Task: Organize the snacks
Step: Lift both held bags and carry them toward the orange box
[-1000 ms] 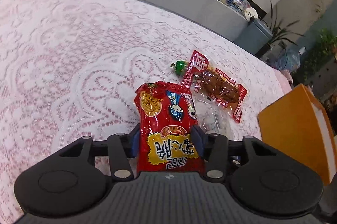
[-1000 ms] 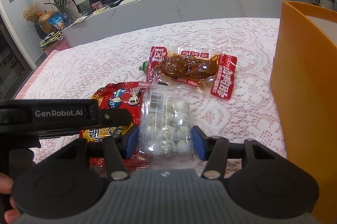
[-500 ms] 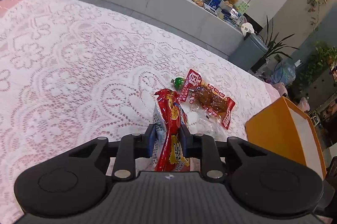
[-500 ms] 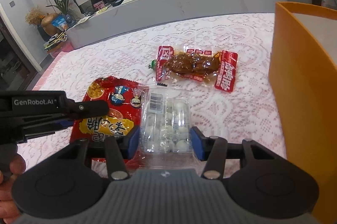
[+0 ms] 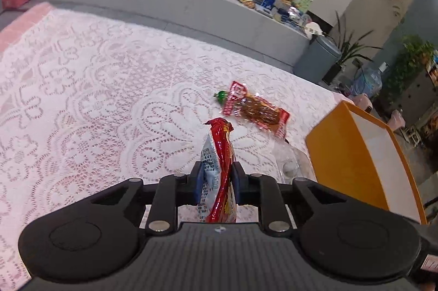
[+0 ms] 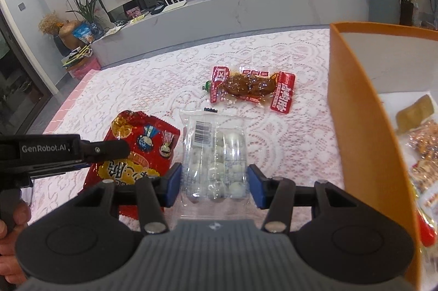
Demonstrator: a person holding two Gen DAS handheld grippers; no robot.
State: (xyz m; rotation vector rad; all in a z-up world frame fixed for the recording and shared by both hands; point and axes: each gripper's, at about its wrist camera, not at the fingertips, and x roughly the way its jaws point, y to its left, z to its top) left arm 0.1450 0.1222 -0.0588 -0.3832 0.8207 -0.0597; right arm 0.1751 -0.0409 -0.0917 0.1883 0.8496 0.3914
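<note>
**Red snack bag gripped edge-on, clear pack waiting between open pads**

The left gripper is clenching a red snack bag, its blue pads pressing both faces so the bag is standing on edge, crumpled top poking forward. Ahead of that claw and slightly right, a red-labelled pack of braised meat is lying flat on the lace tablecloth, with a small green candy touching its far end. Open cloth is stretching away to the claw's left and front.

The right gripper is hovering spread wide, a clear pack of white candies lying between its pads; I cannot tell whether either pad is touching it. Just right of this claw, the orange box wall is rising close, more snacks lying inside it.
</note>
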